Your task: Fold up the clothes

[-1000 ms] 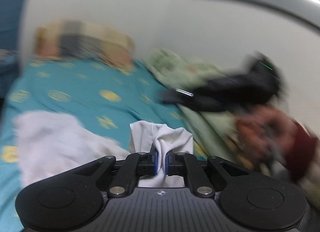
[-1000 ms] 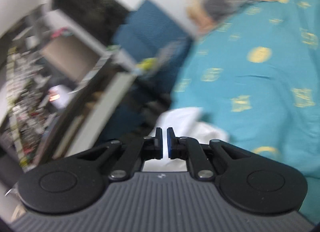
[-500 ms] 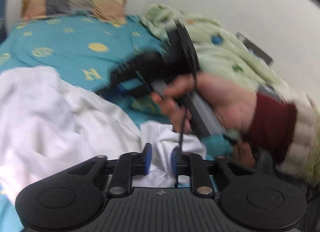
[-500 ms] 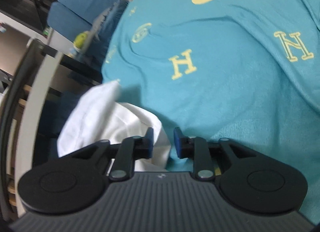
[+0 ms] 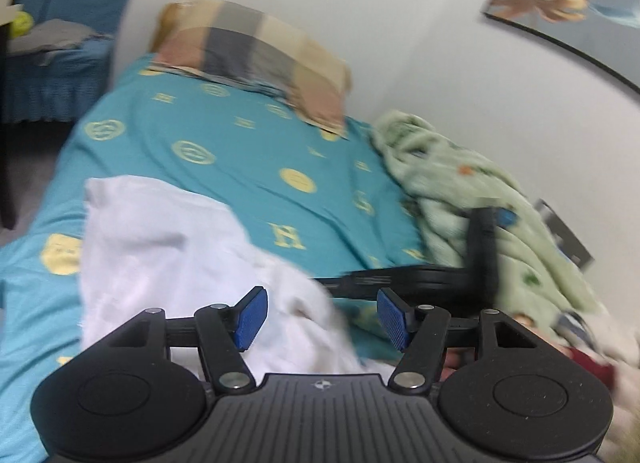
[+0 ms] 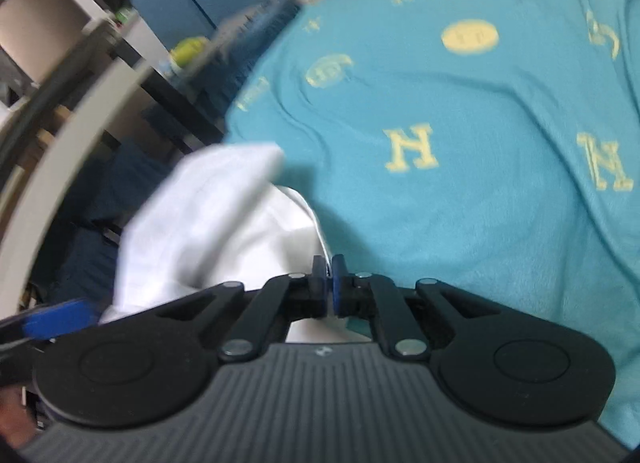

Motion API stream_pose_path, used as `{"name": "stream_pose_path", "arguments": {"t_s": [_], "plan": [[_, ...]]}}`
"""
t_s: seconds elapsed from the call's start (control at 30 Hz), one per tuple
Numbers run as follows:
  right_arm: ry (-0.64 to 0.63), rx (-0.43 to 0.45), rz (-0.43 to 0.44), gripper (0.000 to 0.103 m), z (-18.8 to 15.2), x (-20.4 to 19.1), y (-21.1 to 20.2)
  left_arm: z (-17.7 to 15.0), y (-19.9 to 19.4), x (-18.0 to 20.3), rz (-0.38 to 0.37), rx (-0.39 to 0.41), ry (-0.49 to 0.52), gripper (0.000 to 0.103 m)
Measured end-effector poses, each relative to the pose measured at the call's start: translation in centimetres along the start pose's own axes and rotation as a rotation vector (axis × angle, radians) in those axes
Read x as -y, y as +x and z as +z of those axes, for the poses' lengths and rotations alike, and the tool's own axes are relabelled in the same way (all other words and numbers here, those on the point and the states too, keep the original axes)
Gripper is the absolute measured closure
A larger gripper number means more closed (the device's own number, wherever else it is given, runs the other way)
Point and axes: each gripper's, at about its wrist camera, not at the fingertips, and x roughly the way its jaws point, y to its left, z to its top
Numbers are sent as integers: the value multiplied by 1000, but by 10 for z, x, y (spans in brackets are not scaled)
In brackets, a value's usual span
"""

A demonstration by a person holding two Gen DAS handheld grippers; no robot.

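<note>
**White garment rumpled on the teal bed**

Where soft, creased white cloth (image 5: 168,247) heaps at the lower left of the frame on a teal bedspread (image 5: 240,167) with yellow emblems, the left gripper (image 5: 320,319) gapes wide above it. The right gripper (image 6: 329,283) pinches its hem. Upper centre lies a plaid pillow (image 5: 256,59); at right, a fuzzy green blanket (image 5: 460,199) against a pale wall.

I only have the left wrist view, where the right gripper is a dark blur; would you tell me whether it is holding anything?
Observer: Yes. The right gripper is shut on an edge of the white garment.
Operator: Thank you. Where does the cloth lie from there?
Observer: It runs ahead and to the left of the grip, and its far corner appears to jut past the edge of the teal bedsheet, over the dark gap beside the bed.
</note>
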Motion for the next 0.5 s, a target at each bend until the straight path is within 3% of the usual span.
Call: {"name": "stream_pose_path", "arguments": {"t_s": [0.1,0.23,0.33,0.5], "plan": [[-62,99,45,98,2,-27,-42,6,-6,-2,44,60,-12,40],[-206,185,117,98,-17,-71,-101,10,-21,1,34,129,-8,40],[-249,142,179,98,-43,-90,-117,8,-26,9,18,135,38,40],[-275,54,205,98,-79,-107,-113,-11,-20,31,-2,57,165,40]]}}
